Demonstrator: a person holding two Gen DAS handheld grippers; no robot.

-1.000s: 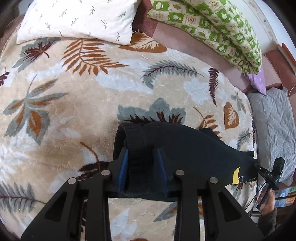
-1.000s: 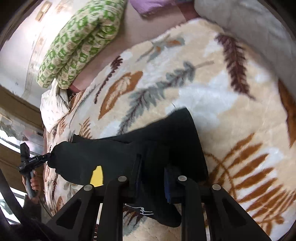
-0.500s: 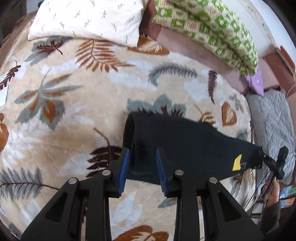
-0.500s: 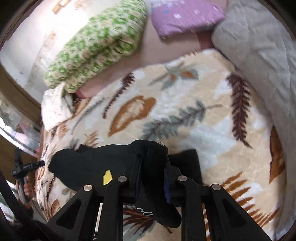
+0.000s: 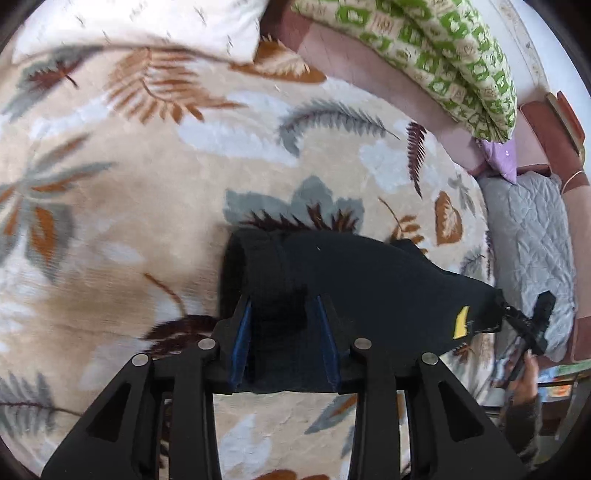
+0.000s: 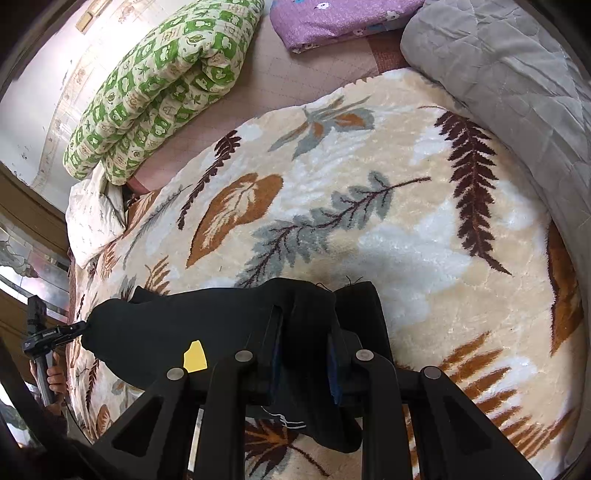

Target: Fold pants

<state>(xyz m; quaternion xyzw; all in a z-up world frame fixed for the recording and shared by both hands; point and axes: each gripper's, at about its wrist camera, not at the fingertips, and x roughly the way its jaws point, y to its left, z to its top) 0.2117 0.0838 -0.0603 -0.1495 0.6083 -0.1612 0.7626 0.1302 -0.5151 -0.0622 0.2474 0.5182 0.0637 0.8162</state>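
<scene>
- The black pants are stretched between the two claws above the leaf-patterned blanket that covers the bed, near its middle.
- The left claw has one end of the pants between its blue pads; its jaws have just been opening a little, with the cloth bunched between them.
- The right claw is clamped narrow on the other end, and a fold of cloth hangs below it.
- A yellow tag shows on the pants.
- A green-checked quilt lies rolled along the far edge of the bed, with a white pillow at one far corner.
- A grey quilted cover lies along the blanket's side edge.
</scene>
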